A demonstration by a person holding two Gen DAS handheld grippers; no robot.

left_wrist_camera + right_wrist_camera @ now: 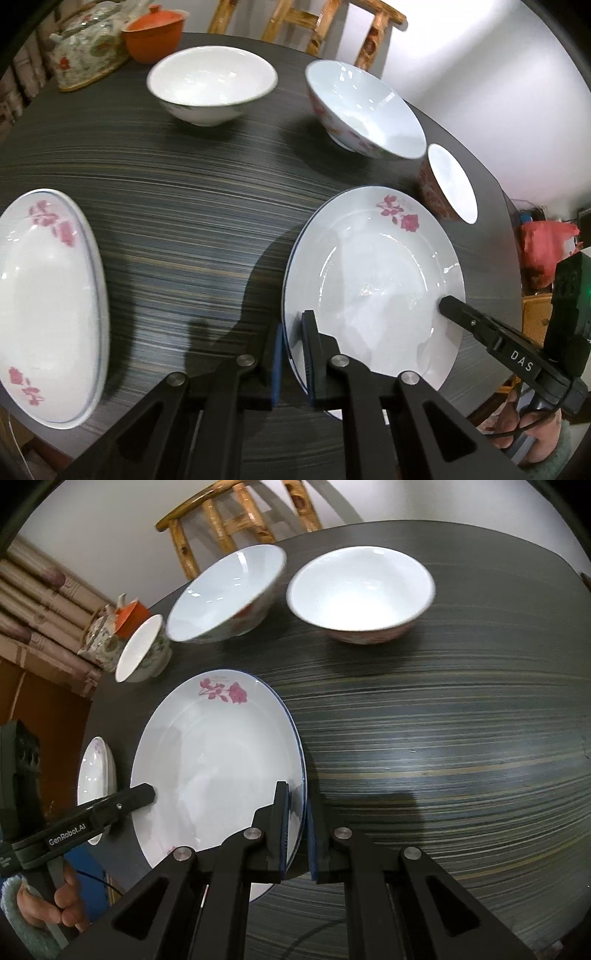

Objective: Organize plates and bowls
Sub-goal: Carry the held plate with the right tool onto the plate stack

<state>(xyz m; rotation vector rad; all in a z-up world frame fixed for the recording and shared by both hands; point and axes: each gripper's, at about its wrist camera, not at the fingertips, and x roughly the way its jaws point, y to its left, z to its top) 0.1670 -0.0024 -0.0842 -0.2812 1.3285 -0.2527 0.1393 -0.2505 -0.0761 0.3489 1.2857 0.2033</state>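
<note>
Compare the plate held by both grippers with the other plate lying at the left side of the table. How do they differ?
The held plate is clamped at opposite rims by the left gripper and right gripper; the side plate is untouched. The held plate appears round, the side plate more elongated, though the fisheye may distort this. Both are white with pink flowers and a thin blue rim.
</note>
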